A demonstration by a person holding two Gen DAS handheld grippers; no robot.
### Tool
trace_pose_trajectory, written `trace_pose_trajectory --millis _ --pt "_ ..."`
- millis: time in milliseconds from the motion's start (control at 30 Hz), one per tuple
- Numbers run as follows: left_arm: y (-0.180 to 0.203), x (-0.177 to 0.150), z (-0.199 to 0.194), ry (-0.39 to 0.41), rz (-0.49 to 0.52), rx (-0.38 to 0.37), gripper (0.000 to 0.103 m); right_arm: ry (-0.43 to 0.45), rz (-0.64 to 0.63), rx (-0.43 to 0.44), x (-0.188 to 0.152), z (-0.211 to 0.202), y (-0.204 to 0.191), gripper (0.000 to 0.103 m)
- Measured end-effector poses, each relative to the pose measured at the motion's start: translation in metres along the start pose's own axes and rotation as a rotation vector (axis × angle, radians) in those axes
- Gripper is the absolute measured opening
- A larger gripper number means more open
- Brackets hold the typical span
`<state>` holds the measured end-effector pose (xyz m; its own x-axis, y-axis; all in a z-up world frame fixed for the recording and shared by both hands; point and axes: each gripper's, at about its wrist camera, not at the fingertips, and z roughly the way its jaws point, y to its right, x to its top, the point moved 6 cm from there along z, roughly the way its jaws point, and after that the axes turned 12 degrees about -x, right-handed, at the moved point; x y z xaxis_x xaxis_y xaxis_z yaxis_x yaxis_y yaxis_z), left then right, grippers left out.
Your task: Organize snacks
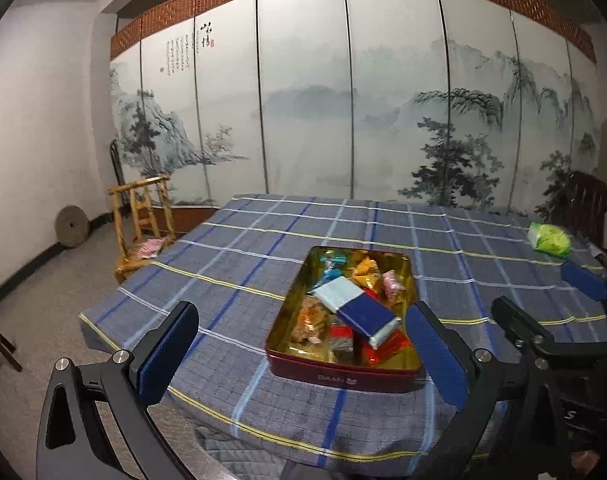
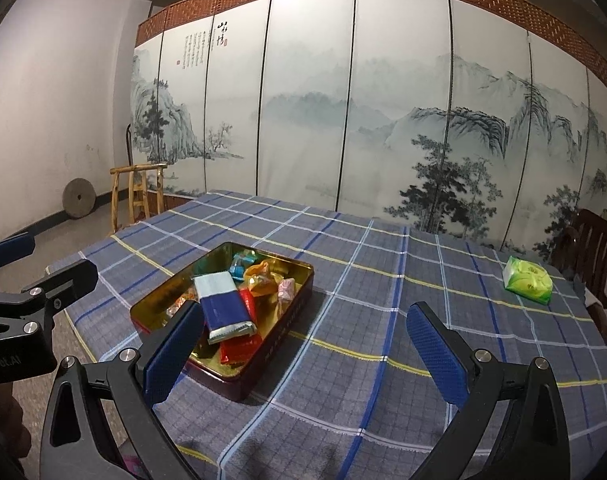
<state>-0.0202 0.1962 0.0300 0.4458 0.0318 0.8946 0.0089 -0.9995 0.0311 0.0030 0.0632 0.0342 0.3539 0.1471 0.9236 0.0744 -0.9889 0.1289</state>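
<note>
A dark red tin (image 1: 343, 378) (image 2: 271, 344) with a gold inside stands on the plaid tablecloth, filled with several wrapped snacks. A blue and white packet (image 1: 357, 308) (image 2: 223, 306) lies on top of them. A green packet (image 1: 549, 239) (image 2: 528, 280) lies alone at the table's far right. My left gripper (image 1: 303, 354) hovers open just before the tin's near edge, holding nothing. My right gripper (image 2: 303, 354) is open and holds nothing, above the cloth just right of the tin; its left finger (image 2: 175, 356) overlaps the tin's near corner. It also shows at the right edge of the left wrist view, right gripper (image 1: 543, 304).
A bamboo chair (image 1: 143, 228) (image 2: 137, 196) with a pink packet on its seat stands left of the table. A dark wooden chair (image 2: 591, 256) is at the far right. A painted folding screen (image 1: 343, 100) closes off the back. A stone disc (image 1: 70, 226) leans on the left wall.
</note>
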Motion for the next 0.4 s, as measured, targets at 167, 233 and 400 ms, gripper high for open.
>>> trace_pose_trajectory --millis 167,233,400 --pt "-0.0004 -0.0001 0.003 -0.017 0.005 0.008 0.103 -0.016 0.014 0.005 -0.0039 0.0031 0.0056 0.101" --pt "-0.0007 -0.0008 0.0042 -0.028 0.0 0.006 0.103 -0.021 0.015 0.001 -0.0047 0.0035 0.0081 0.101" --pt "-0.0013 -0.0027 0.0074 -0.056 0.016 0.016 0.103 -0.022 -0.024 -0.036 -0.0026 0.0061 0.0096 0.101"
